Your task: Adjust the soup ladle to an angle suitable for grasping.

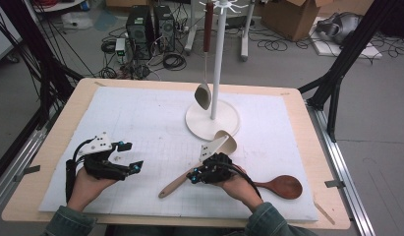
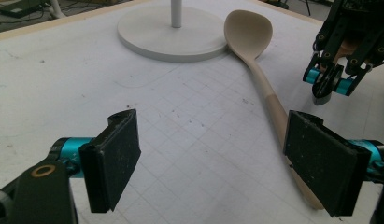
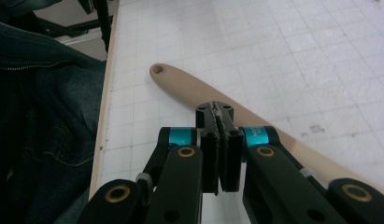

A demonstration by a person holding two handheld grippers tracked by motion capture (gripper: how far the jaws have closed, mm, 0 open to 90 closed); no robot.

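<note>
Lying flat on the white mat (image 1: 140, 118): pale wooden spoon (image 2: 255, 60), bowl touching the rack base (image 2: 171, 32). Hovering just above its handle, nothing between pads: right gripper (image 3: 221, 119), jaws pressed together. Resting apart, jaws spread wide, empty: left gripper (image 2: 213, 154).

No text, label, brand, number or sign can be read anywhere. The turquoise sleeve (image 3: 256, 136) on the right gripper (image 3: 221, 144), seen in the right gripper view, carries a few dark printed marks, but they are too small and blurred to make out. The cardboard box (image 1: 297, 15) on the floor at the far right, beyond the desk (image 1: 57, 142), has plain sides with no print that can be told. The white mat (image 2: 189, 140) on the desk bears only a faint ruled grid, without figures or letters.
</note>
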